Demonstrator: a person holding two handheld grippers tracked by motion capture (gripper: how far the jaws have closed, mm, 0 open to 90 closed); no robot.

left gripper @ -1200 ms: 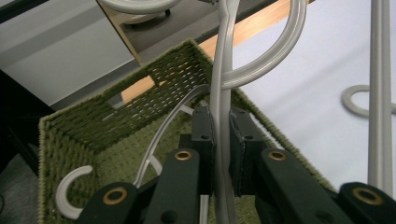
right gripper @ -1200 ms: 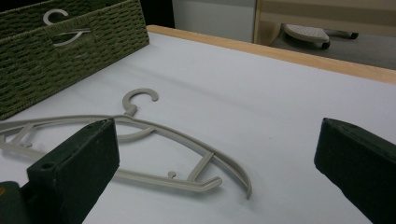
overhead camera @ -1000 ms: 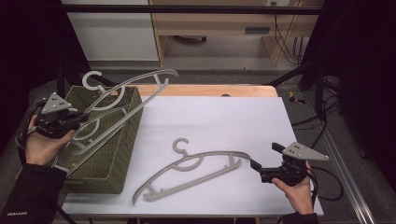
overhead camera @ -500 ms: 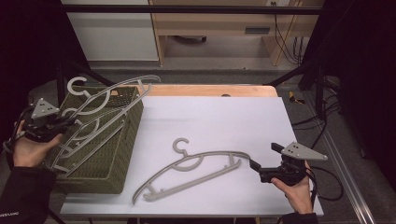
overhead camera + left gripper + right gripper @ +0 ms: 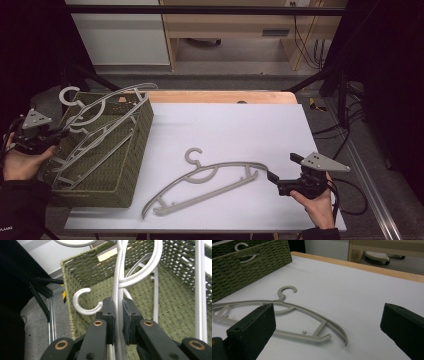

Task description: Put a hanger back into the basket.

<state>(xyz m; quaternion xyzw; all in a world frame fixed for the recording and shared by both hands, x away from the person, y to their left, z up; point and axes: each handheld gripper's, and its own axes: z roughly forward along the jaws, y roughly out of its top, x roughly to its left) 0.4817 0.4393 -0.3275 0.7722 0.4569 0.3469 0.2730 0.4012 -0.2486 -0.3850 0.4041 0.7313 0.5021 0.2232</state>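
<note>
The left gripper [image 5: 52,134] is clamping the thin grey bar of a hanger [image 5: 107,107], its jaws pressed tight on the bar in the left gripper view. This held hanger is lying tilted across the open top of the green woven basket [image 5: 132,165], its hook [image 5: 70,94] projecting past the basket's far left corner. A second hanger [image 5: 86,301] is lying inside the basket beneath it, its hook visible near the jaws. The basket is sitting at the left edge of the white table [image 5: 230,125]. The right gripper [image 5: 285,172] is resting low on the table at the right, its 2 jaws standing wide apart and holding nothing. A third hanger [image 5: 210,182] is lying flat on the table, its near end just beside the right gripper's jaws.
</note>
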